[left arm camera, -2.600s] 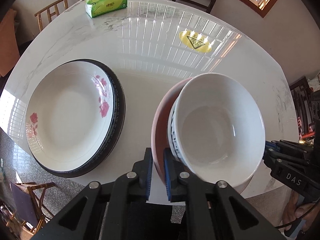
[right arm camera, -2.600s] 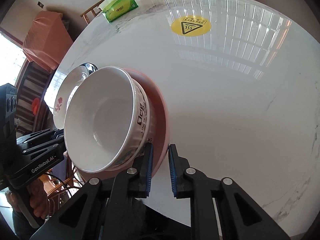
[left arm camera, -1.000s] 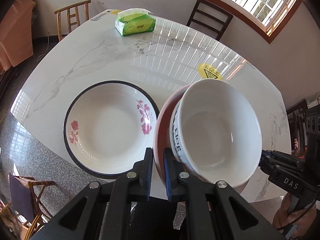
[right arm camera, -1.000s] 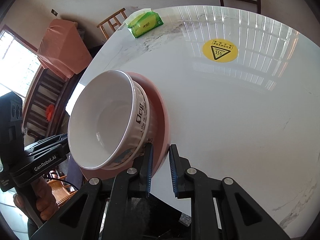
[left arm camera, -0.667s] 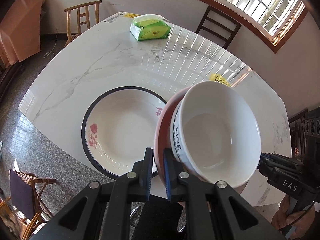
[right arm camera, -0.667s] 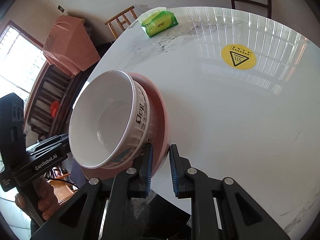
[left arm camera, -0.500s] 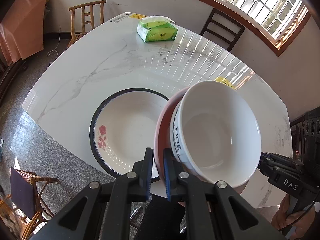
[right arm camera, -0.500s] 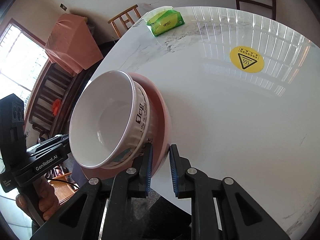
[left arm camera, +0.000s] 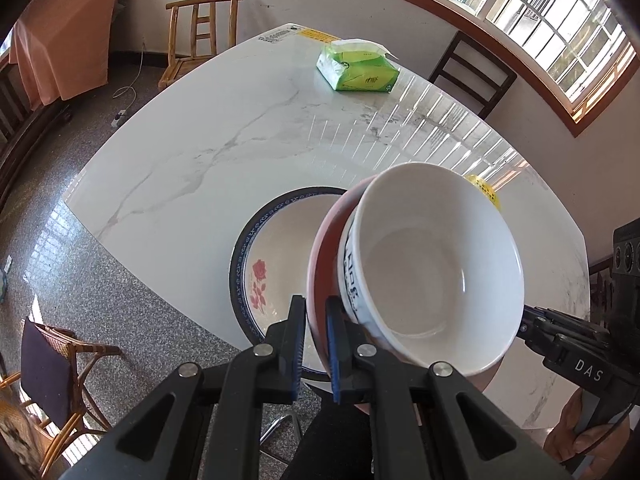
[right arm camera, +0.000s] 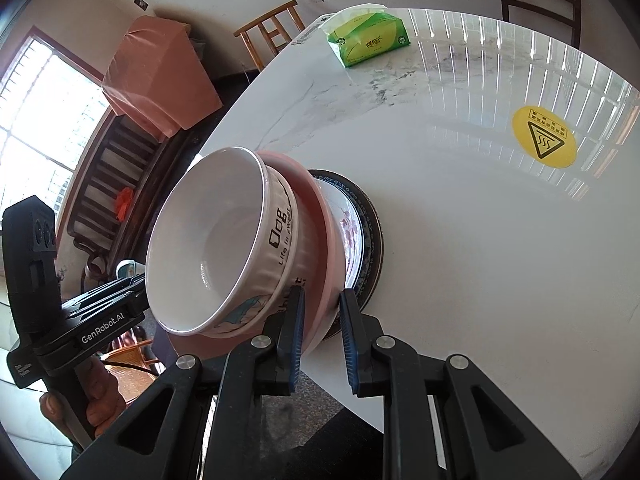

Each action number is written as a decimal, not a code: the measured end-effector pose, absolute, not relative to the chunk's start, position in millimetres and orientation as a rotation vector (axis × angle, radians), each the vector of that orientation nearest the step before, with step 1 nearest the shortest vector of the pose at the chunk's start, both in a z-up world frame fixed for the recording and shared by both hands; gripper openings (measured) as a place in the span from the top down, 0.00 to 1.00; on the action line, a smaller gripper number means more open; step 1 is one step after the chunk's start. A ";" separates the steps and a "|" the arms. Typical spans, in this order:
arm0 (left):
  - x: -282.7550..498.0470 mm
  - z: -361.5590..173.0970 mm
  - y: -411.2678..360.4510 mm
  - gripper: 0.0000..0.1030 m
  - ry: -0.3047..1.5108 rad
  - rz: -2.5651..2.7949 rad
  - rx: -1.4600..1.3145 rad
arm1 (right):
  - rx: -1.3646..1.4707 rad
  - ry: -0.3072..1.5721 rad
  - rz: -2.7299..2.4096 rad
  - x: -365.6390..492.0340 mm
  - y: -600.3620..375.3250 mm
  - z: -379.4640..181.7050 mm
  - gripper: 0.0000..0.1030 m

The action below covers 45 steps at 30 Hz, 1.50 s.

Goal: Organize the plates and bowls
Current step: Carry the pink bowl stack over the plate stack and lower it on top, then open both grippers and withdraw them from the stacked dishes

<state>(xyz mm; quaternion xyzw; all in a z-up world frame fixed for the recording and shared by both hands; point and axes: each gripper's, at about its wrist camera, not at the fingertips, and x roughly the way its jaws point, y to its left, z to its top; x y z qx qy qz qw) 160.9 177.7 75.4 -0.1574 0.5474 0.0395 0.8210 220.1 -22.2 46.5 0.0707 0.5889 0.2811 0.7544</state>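
Note:
A white bowl (left arm camera: pixel 432 264) with black lettering sits in a pink bowl (left arm camera: pixel 322 264). My left gripper (left arm camera: pixel 316 320) is shut on the pink bowl's left rim. My right gripper (right arm camera: pixel 320 312) is shut on its opposite rim (right arm camera: pixel 328 240). Together they hold the stack in the air above a white plate with red flowers and a dark blue rim (left arm camera: pixel 272 264), which lies near the table's front edge and also shows in the right wrist view (right arm camera: pixel 366 232). The white bowl shows there too (right arm camera: pixel 212 240).
A green tissue pack (left arm camera: pixel 358 70) lies at the far side of the white marble table (left arm camera: pixel 224 152). A yellow warning sticker (right arm camera: pixel 544 142) is on the table to the right. Wooden chairs (left arm camera: pixel 200 28) stand around the table.
Both grippers have lifted the bowl stack and carried it left. It now hangs over the flowered plate, covering part of it.

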 end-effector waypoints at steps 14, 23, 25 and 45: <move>177.2 49.8 206.6 0.91 1.188 0.124 -0.358 | 0.155 1.293 0.629 223.8 -3.1 37.2 0.81; 174.0 46.5 215.5 0.90 1.150 0.125 -0.356 | 0.133 1.290 0.654 215.9 2.2 28.0 0.81; 173.4 42.7 214.0 0.90 1.144 0.134 -0.352 | 0.128 1.288 0.654 212.6 1.9 23.3 0.81; 137.3 30.2 219.3 0.66 0.882 0.180 -0.419 | 0.126 1.051 0.594 204.3 -3.6 33.0 0.63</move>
